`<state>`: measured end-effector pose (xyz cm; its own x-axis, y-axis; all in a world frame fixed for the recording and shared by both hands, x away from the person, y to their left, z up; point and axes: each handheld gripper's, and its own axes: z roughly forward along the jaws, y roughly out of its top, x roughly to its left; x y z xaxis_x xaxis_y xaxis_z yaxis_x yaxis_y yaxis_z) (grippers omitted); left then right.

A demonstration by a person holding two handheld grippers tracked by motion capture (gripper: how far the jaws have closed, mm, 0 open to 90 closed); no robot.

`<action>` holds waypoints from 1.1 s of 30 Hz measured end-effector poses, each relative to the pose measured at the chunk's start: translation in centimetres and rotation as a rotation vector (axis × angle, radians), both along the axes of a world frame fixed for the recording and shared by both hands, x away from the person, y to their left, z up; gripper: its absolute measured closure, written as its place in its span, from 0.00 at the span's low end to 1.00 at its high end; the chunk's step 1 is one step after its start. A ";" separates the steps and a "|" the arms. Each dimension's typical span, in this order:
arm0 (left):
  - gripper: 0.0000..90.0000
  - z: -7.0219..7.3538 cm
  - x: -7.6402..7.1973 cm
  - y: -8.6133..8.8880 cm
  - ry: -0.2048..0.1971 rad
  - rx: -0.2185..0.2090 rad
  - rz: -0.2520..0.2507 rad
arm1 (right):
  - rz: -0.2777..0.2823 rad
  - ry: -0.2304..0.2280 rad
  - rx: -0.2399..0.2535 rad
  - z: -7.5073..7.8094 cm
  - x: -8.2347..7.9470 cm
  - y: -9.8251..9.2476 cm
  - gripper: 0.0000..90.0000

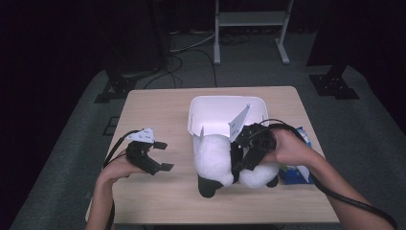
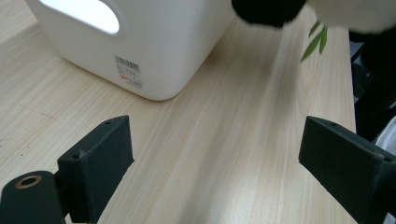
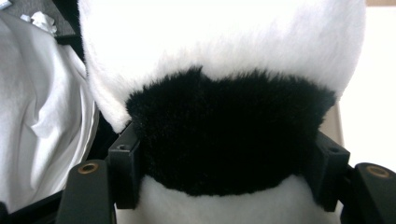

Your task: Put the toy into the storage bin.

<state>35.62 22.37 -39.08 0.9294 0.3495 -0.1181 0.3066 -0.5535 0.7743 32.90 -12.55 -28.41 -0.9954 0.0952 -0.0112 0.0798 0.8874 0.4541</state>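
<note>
The right gripper had its fingers clamped on the black band of the plush panda, which hung just in front of the white bin above the worktop. The left gripper rested well apart to the left, fingers wide and holding nothing.

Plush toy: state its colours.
The plush toy is white with black patches, clearest in the right gripper view.

Black jaws clamped on plush panda, black band.
</note>
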 end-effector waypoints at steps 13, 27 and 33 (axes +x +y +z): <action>0.09 -0.6 0.2 0.3 0.015 0.008 0.007 | -0.015 -0.043 -0.031 3.8 0.2 0.3 0.33; 0.09 -0.6 0.1 0.5 0.018 0.008 0.009 | -0.022 -0.093 -0.025 7.7 1.8 0.4 0.33; 0.09 -0.4 0.1 0.5 0.016 -0.006 0.004 | -0.041 -0.114 -0.021 9.3 3.1 0.4 0.33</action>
<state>35.75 22.87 -39.50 0.9259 0.3527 -0.1350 0.3213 -0.5478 0.7725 35.98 -12.12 -19.06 -0.9828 0.1344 -0.1265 0.0652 0.8939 0.4434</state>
